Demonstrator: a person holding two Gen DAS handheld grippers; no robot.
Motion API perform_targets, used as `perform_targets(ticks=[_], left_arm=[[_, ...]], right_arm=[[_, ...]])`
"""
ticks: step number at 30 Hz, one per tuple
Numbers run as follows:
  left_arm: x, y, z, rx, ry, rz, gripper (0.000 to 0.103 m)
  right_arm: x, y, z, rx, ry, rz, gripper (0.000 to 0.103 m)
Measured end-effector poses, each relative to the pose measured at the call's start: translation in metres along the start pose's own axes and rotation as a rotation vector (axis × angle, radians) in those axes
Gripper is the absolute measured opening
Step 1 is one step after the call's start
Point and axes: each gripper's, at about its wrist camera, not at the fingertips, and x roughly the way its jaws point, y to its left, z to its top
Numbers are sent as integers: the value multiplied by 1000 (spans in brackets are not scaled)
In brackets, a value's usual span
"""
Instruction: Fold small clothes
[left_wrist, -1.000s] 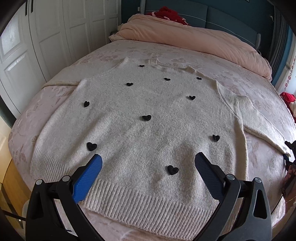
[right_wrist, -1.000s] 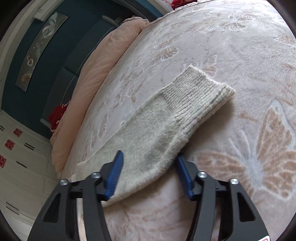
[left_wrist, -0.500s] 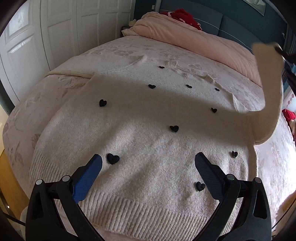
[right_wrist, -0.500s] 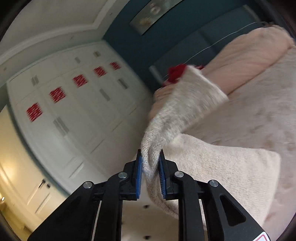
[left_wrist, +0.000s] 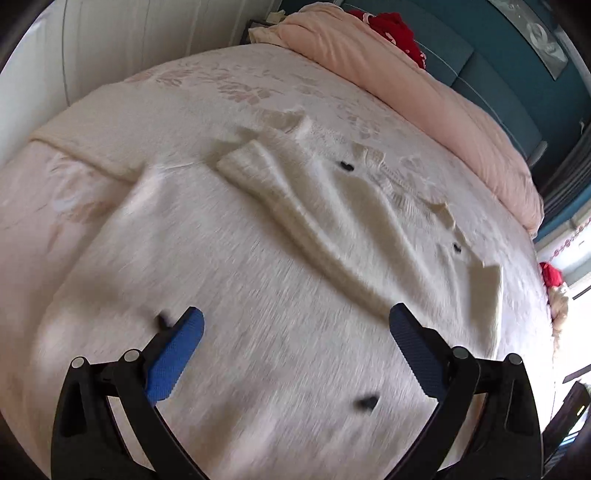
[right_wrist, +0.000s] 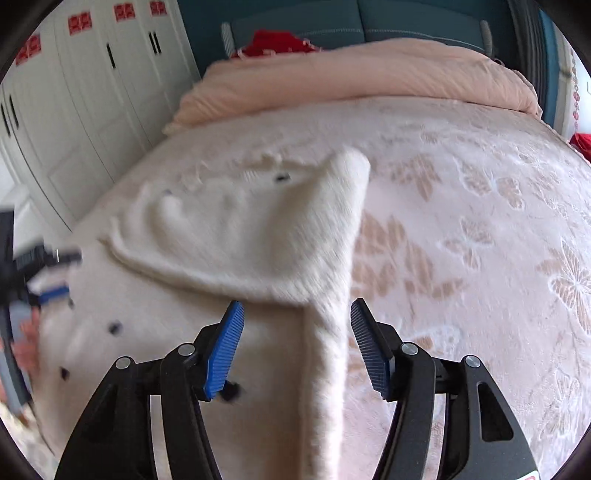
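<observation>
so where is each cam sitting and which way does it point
Left wrist: sits on the left gripper, low over the sweater, facing the pink duvet at the headboard; its two blue fingers show, spread.
Right wrist: sits on the right gripper over the sweater's right edge, facing the same duvet and the white wardrobe; its open fingers show, and the left gripper, blurred, at left.
Shared: sweater, folded sleeve, duvet.

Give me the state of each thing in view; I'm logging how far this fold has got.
Sweater: flat on the bed.
Right sleeve: folded across the body, released.
Left sleeve: still spread out.
Left gripper: open, empty.
Right gripper: open, empty.
Duvet: bunched at the headboard.
</observation>
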Motion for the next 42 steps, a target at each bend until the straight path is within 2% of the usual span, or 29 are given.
perform_targets(ticks=[2, 3, 4, 6, 8, 10, 12, 13, 15, 16, 18, 20, 21, 22, 23, 25, 26, 28, 30, 31, 33, 34, 36, 37, 38, 39, 40, 41, 42], left_arm=[[23, -3, 14, -36, 23, -13, 98], [34, -3, 19, -55, 40, -11, 93], [43, -3, 26, -71, 52, -19, 83], [59, -6, 32, -62, 63, 29, 70], [67, -14, 36, -5, 38, 94, 58], [70, -24, 36, 57, 27, 140, 33], [69, -23, 38, 54, 22, 119, 24], [70, -20, 38, 42, 25, 106, 24], [77, -22, 32, 59, 30, 106, 25], [79, -27, 29, 92, 9, 134, 26], [75, -30, 26, 113, -9, 139, 30], [61, -22, 25, 96, 4, 80, 34], [52, -15, 23, 82, 6, 51, 39], [39, -7, 19, 74, 5, 44, 46], [24, 4, 13, 69, 0, 51, 50], [-8, 32, -4, 53, -14, 67, 64], [-26, 51, -14, 45, -18, 88, 67], [-55, 88, -35, 6, -13, 136, 78], [-81, 128, -59, -74, -4, 155, 84], [-89, 145, -72, -117, 14, 155, 89], [-95, 172, -92, -187, 62, 129, 89], [-98, 178, -100, -200, 54, 97, 89], [-103, 171, -109, -161, 20, 81, 90], [-99, 164, -111, -135, 38, 67, 89], [-95, 156, -112, -102, 51, 68, 88], [-90, 147, -112, -61, 65, 96, 77], [-85, 135, -112, -11, 79, 143, 60], [-84, 127, -112, 25, 83, 182, 50], [-85, 122, -111, 39, 98, 181, 22]], right_arm=[[15, 4, -5, -26, 35, -38, 60], [24, 2, -7, -16, 55, -39, 60], [29, -5, -9, 1, 70, -32, 57], [38, -13, -6, 59, 72, 7, 39], [39, -22, 3, 120, 66, 56, 11], [31, -38, 11, 188, 16, 79, 9], [14, -68, 16, 285, -56, 90, 8], [13, -85, 13, 327, -63, 80, 8], [37, -95, 3, 300, 49, 41, 9], [48, -94, -4, 286, 95, 44, 9], [36, -89, -5, 267, 59, 49, 15], [18, -87, -7, 305, 55, 99, 27], [4, -85, -12, 317, 52, 115, 29], [-9, -84, -19, 316, 50, 134, 37], [-23, -82, -29, 313, 56, 151, 49], [-50, -76, -53, 317, 72, 167, 60], [-64, -75, -72, 331, 90, 198, 60], [-82, -68, -103, 347, 142, 227, 60], [-98, -55, -137, 339, 197, 244, 60], [-103, -48, -150, 339, 215, 254, 60], [-109, -33, -169, 344, 220, 293, 63], [-111, -25, -174, 332, 200, 285, 67], [-107, -12, -177, 295, 172, 278, 67], [-102, -7, -175, 283, 166, 274, 66], [-99, -5, -171, 276, 153, 270, 43], [-93, -5, -167, 279, 159, 277, 15], [-88, -10, -163, 307, 184, 279, 9], [-90, -16, -160, 338, 166, 288, 9], [-100, -23, -152, 341, 137, 278, 9]])
